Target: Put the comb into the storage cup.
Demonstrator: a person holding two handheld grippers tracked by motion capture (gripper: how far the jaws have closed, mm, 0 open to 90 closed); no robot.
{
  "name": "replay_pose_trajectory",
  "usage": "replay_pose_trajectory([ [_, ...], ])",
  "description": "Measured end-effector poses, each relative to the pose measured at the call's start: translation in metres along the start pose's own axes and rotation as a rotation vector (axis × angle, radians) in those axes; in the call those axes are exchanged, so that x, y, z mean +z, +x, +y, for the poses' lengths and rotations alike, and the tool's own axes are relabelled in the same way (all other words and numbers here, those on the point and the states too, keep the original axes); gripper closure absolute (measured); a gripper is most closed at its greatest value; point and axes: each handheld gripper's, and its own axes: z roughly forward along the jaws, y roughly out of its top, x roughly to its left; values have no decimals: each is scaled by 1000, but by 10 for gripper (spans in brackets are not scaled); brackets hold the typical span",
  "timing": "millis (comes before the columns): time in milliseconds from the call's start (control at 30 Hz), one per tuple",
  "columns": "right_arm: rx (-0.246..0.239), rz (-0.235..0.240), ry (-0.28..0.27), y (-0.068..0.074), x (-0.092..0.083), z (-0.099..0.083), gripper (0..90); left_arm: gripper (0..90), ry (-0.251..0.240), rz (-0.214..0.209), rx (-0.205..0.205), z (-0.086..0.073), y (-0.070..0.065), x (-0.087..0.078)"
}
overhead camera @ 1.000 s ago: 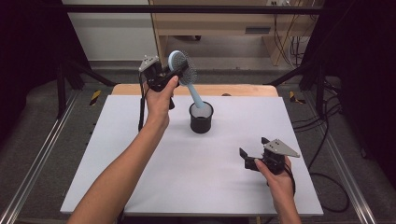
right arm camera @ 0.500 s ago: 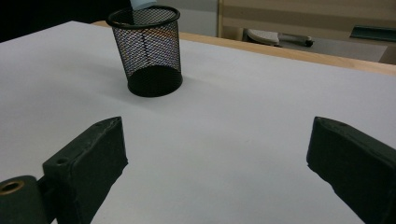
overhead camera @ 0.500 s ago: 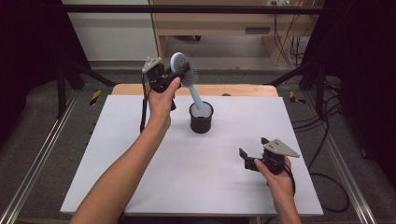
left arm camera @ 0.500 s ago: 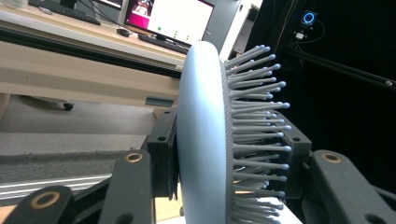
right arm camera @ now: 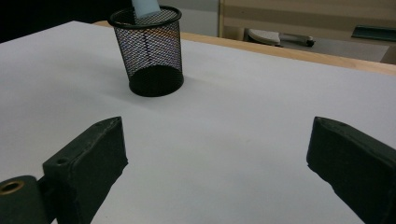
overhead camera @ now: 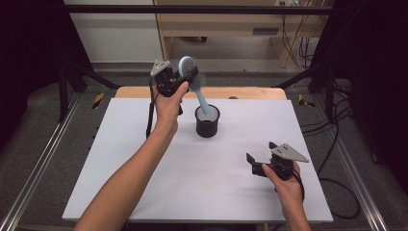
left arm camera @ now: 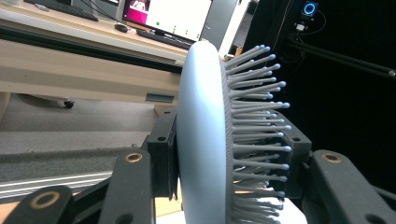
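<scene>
A white desk (overhead camera: 144, 183) with a wooden far edge; grey floor around it; a monitor (left arm camera: 180, 16) and keyboard (left arm camera: 170, 41) on a counter beyond.

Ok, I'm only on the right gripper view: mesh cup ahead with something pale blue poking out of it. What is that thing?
Observer: It's the handle of a hairbrush; the high view shows the brush leaning out of the cup toward the person's left.
Operator: Is anything holding it?
Observer: Yes. The left claw is shut on the brush head, one jaw on the smooth back and one among the bristles.
Operator: And where is my claw relative to all that?
Observer: The right claw is open, low over the white table near its right front, well apart from the cup.
</scene>
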Motion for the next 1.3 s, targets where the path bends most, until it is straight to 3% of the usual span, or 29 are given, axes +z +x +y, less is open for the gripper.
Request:
replay_pose_trajectory([
  [433,-2,0,0,0,0,0,49,518,24,5,35,-8,-2,6],
  [1300,-9,6,11,1,0,-1,48,516,68,8,66,-26,-4,17],
])
